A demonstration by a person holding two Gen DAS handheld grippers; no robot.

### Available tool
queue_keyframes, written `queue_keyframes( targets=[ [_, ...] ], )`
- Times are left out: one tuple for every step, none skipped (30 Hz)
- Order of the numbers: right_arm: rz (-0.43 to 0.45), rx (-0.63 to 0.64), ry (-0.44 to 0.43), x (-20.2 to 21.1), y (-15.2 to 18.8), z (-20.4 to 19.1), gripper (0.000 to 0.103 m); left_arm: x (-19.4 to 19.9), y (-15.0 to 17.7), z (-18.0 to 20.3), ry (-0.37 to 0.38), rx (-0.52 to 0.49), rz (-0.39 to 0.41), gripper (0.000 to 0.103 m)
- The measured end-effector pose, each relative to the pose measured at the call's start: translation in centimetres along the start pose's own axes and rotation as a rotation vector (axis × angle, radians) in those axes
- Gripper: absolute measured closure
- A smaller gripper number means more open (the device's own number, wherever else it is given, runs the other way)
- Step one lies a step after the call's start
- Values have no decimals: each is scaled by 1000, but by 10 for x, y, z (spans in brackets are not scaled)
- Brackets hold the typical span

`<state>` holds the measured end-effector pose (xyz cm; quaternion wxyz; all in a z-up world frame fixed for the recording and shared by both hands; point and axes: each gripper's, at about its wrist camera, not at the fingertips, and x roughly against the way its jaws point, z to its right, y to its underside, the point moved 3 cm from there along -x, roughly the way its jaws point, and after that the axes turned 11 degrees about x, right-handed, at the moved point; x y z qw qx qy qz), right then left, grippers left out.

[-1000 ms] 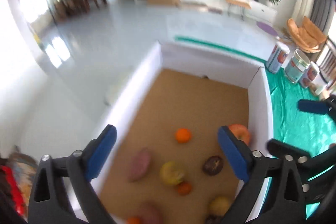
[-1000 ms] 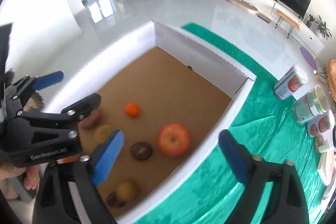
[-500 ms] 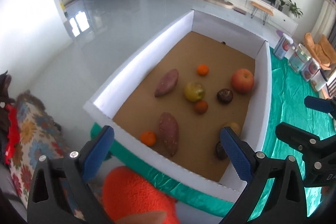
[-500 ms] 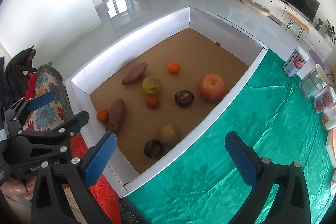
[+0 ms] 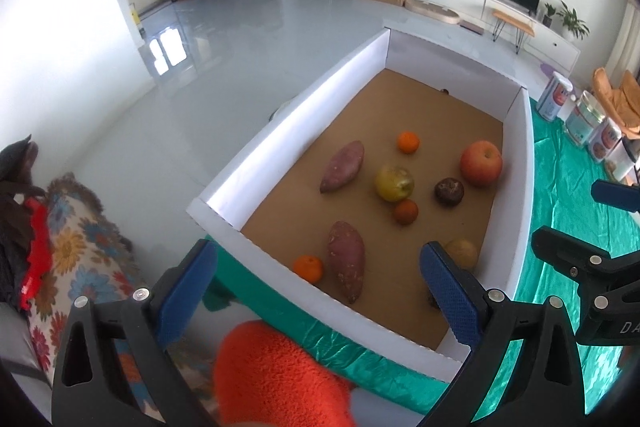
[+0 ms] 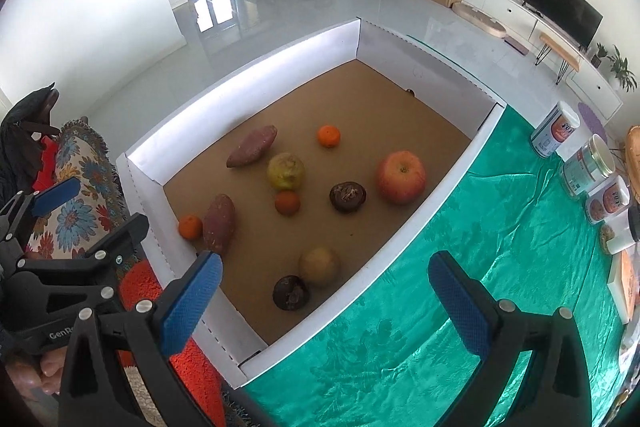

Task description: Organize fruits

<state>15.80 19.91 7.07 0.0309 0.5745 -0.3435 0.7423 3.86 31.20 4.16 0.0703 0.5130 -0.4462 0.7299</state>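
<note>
The white cardboard box [image 6: 280, 51] with a brown floor serves as landmark; it sits on a counter covered by green cloth [image 6: 480, 267]. The right wrist view shows the whole box floor, including a second dark round fruit [image 6: 291, 292] by the near wall, which the left wrist view hides behind a finger. Count inside the box: two sweet potatoes [image 6: 252, 146] [image 6: 219, 223], three small oranges [image 6: 329, 136] [image 6: 287, 202] [image 6: 190, 227], one red apple [image 6: 401, 177], one yellow-green fruit [image 6: 285, 171], one brownish-yellow round fruit [image 6: 319, 265], two dark round fruits, the other [image 6: 347, 197] beside the apple. The left gripper [image 5: 318, 301] hangs over the box's near left corner, fingers spread and empty. The right gripper [image 6: 326, 301] is over the box's near right wall; its fingers have just been opening and stand wide, nothing between them. Right of the box stand three cans [image 6: 554, 131] on the cloth. An orange fuzzy item [image 5: 276, 379] and a floral cushion [image 5: 76, 251] lie before the box's near wall.
</note>
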Motion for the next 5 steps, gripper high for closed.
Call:
queue_keyframes(
  targets=[
    [-1, 0, 1, -1, 0, 0, 1, -1, -1, -1, 3, 6, 0, 1],
    [-2, 0, 2, -2, 0, 0, 1, -1, -1, -2, 5, 14, 0, 1],
    [-4, 1, 2, -3, 0, 0, 1, -1, -2, -3, 7, 20, 3, 1],
    [-4, 1, 0, -3, 0, 0, 1, 0, -2, -4, 6, 20, 10, 1],
    [-4, 1, -3, -3, -1, 0, 1, 0, -2, -4, 1, 16, 13, 1]
  ],
)
